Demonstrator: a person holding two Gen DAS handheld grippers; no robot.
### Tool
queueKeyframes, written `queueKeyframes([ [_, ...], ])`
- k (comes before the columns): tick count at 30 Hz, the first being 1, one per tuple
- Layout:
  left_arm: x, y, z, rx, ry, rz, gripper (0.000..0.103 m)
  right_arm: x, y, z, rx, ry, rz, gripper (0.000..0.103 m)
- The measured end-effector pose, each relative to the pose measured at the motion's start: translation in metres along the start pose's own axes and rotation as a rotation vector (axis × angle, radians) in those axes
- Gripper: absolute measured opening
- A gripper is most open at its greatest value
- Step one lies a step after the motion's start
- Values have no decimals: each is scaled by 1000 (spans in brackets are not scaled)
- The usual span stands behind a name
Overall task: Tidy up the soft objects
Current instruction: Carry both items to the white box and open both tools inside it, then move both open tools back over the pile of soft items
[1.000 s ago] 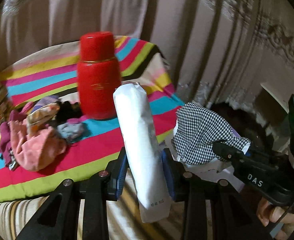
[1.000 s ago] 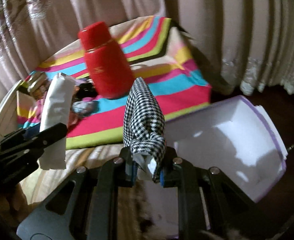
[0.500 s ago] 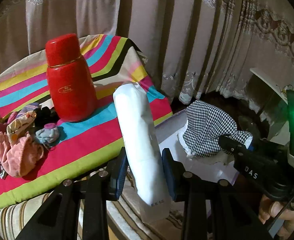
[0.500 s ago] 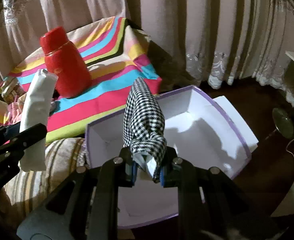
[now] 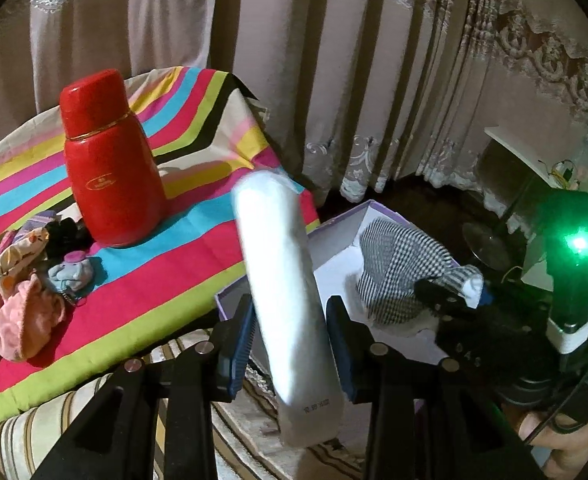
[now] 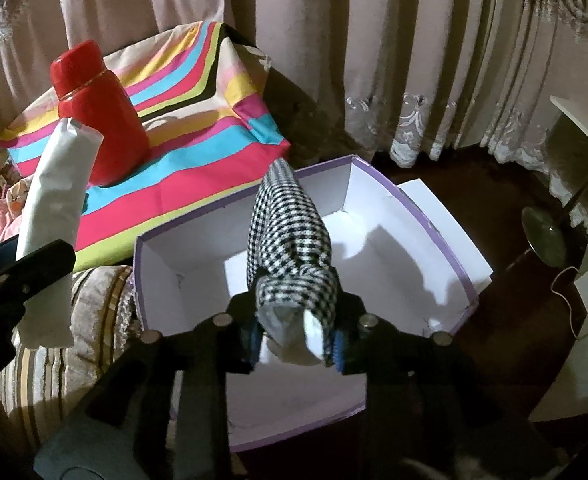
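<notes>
Below the right hand-held gripper [image 6: 296, 338] sits an open box [image 6: 422, 216] with white inner walls and a purple rim; its visible floor is bare white, with nothing lying in it. A white flat panel [image 6: 442, 216] lies against its far outer side. The right hand-held gripper is clenched on a rolled black-and-white checked cloth [image 6: 289, 236], which is held above the box opening, its far end pointing toward the box's back wall.

The left hand-held gripper [image 5: 289, 344] grasps a long white soft pack [image 5: 281, 276] between its blue pads [image 5: 239, 340]; the pack is tilted, its upper end leaning left, and it hangs over the box's near-left corner beside the striped cover.

On the table, covered by a bright striped cloth [image 5: 197, 240], a red flask [image 5: 109, 176] stands upright with its cap on. Just left of it lies a loose heap of small garments [image 5: 21, 280], pink, grey and patterned, touching one another. Pleated curtains [image 5: 334, 60] hang behind.
</notes>
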State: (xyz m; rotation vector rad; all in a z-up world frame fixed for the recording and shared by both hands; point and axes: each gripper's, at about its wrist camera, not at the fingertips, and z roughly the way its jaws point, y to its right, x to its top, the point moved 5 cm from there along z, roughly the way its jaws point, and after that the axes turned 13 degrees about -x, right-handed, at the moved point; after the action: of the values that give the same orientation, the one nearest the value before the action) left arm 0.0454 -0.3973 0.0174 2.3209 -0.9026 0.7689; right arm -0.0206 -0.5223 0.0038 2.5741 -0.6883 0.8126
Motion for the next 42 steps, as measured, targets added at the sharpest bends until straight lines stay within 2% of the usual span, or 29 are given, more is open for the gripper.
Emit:
queueKeyframes([
  [2,0,2,0,1,-2,11,41,-1,0,1,-4,-4,-1,40],
  [3,0,3,-1,-2,-4,13,47,-1,-1,1,-5,-5,-2,42],
  [4,0,3,-2,-3,0,11,52,-1,-1,1,-6,-6,-5,43],
  [6,0,1,-4,-1,7,6,54,-1,-4,-1,-12,0,-14,44],
  [18,-1,-50,-37,44,54,-98,54,14,-48,-38,-49,91,-86,46],
  [21,-5,-70,-50,67,69,-125,54,14,-63,-46,-52,110,-113,50],
  [31,-22,-137,-85,135,95,-223,55,15,-107,-60,-36,144,-200,53],
  [35,-30,-166,-101,163,109,-263,55,17,-124,-60,-8,141,-215,54],
  [42,-57,-230,-133,211,128,-376,55,23,-166,-59,117,125,-218,54],
])
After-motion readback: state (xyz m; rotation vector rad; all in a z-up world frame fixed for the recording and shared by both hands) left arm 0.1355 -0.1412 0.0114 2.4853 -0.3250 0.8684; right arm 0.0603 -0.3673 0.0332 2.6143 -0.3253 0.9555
